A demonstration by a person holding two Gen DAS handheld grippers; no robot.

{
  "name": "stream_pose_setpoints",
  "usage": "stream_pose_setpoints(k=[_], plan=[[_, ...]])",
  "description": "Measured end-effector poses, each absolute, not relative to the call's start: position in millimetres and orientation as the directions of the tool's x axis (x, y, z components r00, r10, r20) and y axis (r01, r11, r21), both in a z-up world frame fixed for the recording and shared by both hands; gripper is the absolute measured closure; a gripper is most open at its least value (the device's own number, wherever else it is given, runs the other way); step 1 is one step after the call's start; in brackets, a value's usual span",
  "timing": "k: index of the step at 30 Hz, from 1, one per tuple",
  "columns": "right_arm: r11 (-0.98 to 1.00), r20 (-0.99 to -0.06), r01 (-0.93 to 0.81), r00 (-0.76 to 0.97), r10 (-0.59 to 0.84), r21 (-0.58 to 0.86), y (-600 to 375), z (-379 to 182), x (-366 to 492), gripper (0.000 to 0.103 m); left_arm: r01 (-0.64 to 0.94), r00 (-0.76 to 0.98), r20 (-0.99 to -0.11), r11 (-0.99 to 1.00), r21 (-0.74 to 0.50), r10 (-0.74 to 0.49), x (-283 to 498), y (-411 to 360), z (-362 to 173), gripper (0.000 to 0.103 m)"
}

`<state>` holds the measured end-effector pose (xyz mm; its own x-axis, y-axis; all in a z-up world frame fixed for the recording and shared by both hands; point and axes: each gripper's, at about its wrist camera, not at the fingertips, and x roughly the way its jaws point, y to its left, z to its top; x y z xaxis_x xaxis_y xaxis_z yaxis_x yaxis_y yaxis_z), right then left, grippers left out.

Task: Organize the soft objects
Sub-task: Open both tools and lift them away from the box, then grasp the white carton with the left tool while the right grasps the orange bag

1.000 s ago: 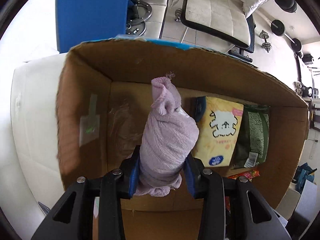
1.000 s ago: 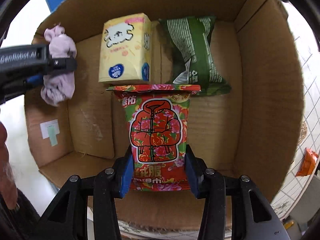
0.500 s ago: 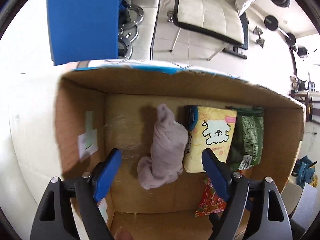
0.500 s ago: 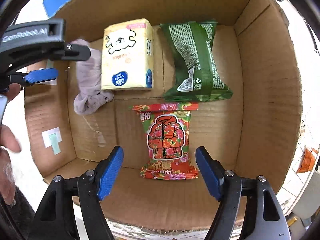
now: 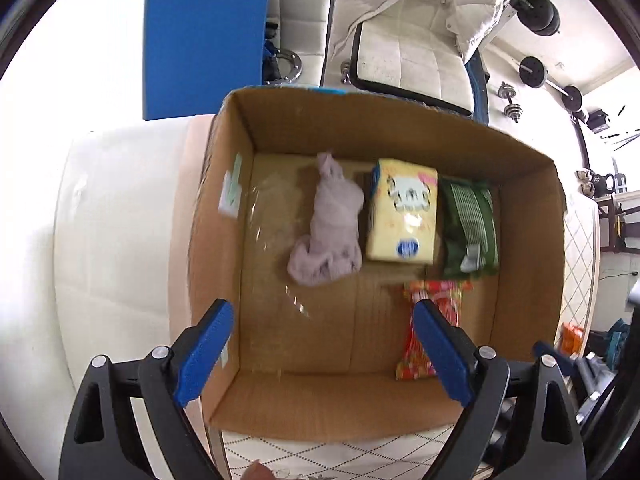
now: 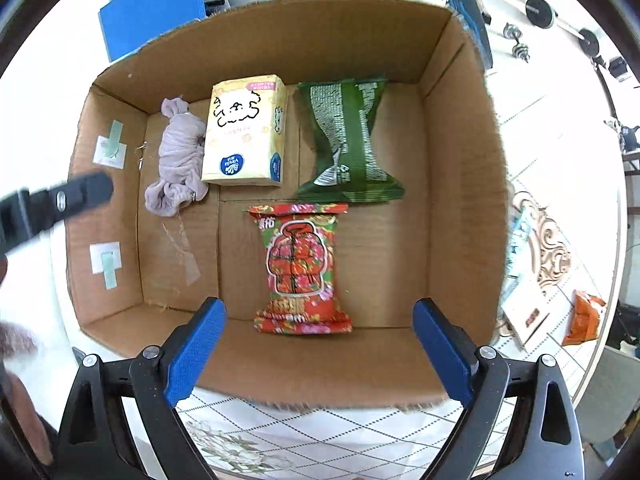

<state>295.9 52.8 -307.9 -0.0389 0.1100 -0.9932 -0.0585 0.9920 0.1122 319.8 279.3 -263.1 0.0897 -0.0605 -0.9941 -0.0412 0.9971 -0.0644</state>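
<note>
The yellow tissue pack (image 6: pixel 244 130) bears a blue "Vinda" logo.

Bright daylight, surroundings blown out white; left view motion-blurred; strong fisheye bending, dark corners.

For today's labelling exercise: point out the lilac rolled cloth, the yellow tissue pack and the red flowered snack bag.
lilac rolled cloth (image 6: pixel 181 152), right wrist view, its middle.
yellow tissue pack (image 6: pixel 244 128), right wrist view, top face.
red flowered snack bag (image 6: pixel 300 268), right wrist view, printed front.

Both wrist views look straight down into one cardboard box (image 5: pixel 400 136)
</note>
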Motion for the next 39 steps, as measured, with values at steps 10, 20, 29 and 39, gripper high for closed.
stream_pose_setpoints(k=[10,20,29,39], plan=[[0.993,-0.99,-0.048,0.088,0.108,0.104,24,-264,248,0.006,-0.014,0.189,-0.982,0.999,-0.031,-0.028,249,265,-220,0.011],[0.988,-0.961,-0.087,0.235,0.145,0.128,7,-189,197,0.006,0.001,0.326,-0.945,0.999,-0.032,-0.031,196,255,-150,0.011],[0.976,-0.941,-0.115,0.267,0.209,0.184,-1,-154,173,0.006,-0.01,0.357,-0.934,0.999,-0.038,-0.032,169,248,-121,0.011],[0.976,-0.945,0.024,0.253,0.205,0.218,-96,-168,171,0.006,0.062,0.316,-0.945,0.996,-0.069,-0.085,175,157,-133,0.011]])
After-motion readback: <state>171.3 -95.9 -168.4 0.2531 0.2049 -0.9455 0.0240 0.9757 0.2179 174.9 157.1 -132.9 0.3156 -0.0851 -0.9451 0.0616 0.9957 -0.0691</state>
